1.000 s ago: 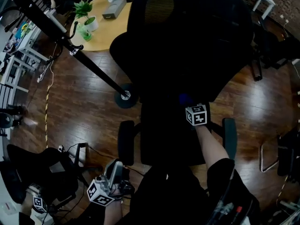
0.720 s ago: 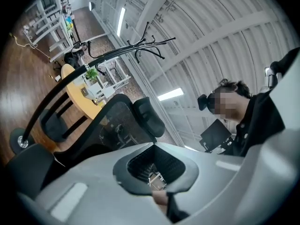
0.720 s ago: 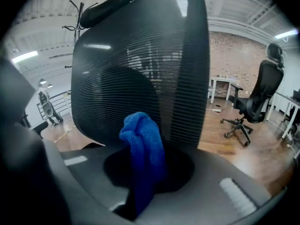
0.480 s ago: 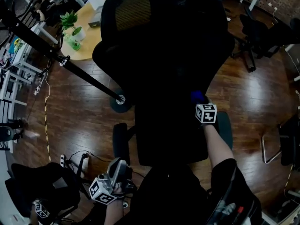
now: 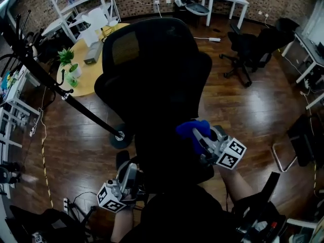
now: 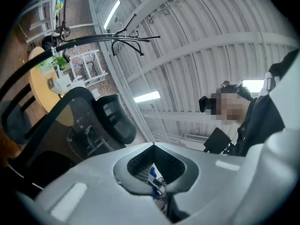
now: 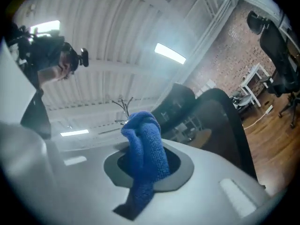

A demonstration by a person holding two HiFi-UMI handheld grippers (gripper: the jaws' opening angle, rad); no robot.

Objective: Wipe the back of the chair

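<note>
- Black office chair [image 5: 152, 80] stands on the wood floor [image 5: 243, 110], backrest toward the person.
- Coat stand [image 5: 76, 105] leans across the floor to the chair's left.
- Right gripper [image 5: 199, 135] is at the backrest's lower right edge, claw pinching a blue cloth [image 5: 191, 128]. The cloth bunches upright, and contact with the backrest can't be seen.
- Left gripper [image 5: 129, 171] is low at the chair's left side, claw pressed together and empty.
</note>
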